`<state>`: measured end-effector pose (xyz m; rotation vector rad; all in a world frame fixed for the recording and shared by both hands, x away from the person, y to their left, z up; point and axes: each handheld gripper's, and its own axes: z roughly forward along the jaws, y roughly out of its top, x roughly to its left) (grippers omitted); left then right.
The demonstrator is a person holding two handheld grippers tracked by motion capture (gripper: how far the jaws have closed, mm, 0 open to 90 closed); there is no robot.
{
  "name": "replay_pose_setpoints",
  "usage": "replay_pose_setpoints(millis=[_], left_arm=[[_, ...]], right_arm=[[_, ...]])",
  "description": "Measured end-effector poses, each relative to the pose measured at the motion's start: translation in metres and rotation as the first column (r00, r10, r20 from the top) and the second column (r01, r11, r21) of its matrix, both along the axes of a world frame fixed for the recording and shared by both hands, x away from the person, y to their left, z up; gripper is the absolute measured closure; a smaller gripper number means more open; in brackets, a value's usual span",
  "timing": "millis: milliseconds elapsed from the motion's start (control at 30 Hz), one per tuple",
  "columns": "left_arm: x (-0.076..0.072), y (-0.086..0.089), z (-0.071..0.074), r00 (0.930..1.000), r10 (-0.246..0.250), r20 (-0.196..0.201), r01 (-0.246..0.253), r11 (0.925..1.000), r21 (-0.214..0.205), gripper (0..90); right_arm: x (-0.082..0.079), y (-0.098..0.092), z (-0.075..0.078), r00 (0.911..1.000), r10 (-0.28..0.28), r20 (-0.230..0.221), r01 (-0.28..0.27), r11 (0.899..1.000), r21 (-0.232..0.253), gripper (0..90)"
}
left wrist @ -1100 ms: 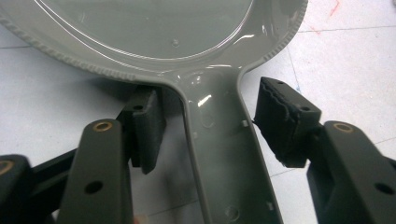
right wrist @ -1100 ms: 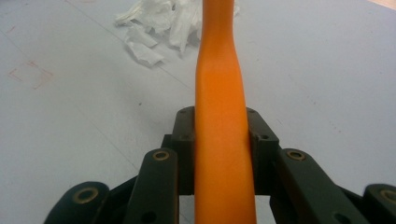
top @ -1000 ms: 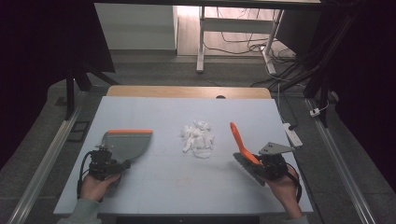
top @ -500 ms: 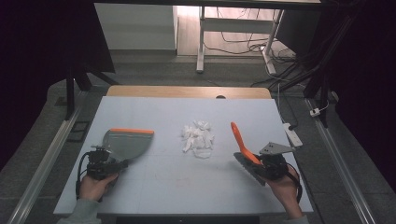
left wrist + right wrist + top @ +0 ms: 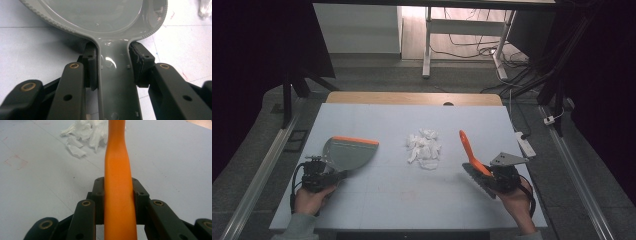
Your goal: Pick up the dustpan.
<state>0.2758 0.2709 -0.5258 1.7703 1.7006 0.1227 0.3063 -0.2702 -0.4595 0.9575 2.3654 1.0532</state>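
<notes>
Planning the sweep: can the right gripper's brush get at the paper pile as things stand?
Probably yes. The right gripper, jaws shut on the brush, sits just right of the paper pile, with bare table between them. The dustpan lies on the pile's far side.

Dustpan [image 5: 348,154]: grey, orange lip, flat near the table's left edge. Brush [image 5: 471,151]: orange handle, tilted, near the right edge. Paper scraps [image 5: 424,148]: white, heaped mid-table.

table: pale blue top [image 5: 362,200], wooden strip [image 5: 412,98] along the 12 o'clock edge
power strip: white [image 5: 525,144], at the table's 3 o'clock edge
desk frame: white legs [image 5: 427,45] at 12 o'clock, cables [image 5: 472,47] on the floor beside them
</notes>
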Motion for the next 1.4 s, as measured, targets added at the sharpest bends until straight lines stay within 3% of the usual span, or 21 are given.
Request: replay_pose_setpoints(millis=[400,700,1133,1333,1367,1400], left_arm=[[-0.003,0.003,0.005,0.9977,-0.024,0.064,0.024,0.9997,-0.001,61.4],[-0.007,0.004,0.01,0.9896,-0.068,0.126,0.069,0.9976,-0.002,61.5],[-0.012,0.001,0.018,0.9703,-0.145,0.193,0.146,0.9892,0.012,61.5],[-0.014,-0.002,0.02,0.9581,-0.188,0.216,0.187,0.982,0.025,61.5],[-0.015,-0.003,0.021,0.9534,-0.201,0.225,0.2,0.9793,0.027,61.5],[-0.015,-0.003,0.021,0.9534,-0.201,0.225,0.2,0.9793,0.027,61.5]], right_arm=[[0.0,0.0,0.0,1.0,-0.004,0.003,0.004,1.0,0.0,70.2],[0.0,-0.001,0.0,1.0,-0.005,0.005,0.005,1.0,0.004,70.3],[-0.001,0.0,0.001,0.9999,-0.002,0.012,0.002,1.0,0.0,70.2],[-0.001,-0.001,0.001,0.9999,-0.007,0.01,0.007,1.0,0.002,70.2],[-0.001,-0.001,0.001,0.9999,-0.007,0.01,0.007,1.0,0.002,70.2],[-0.001,-0.001,0.001,0.9999,-0.007,0.01,0.007,1.0,0.001,70.2]])
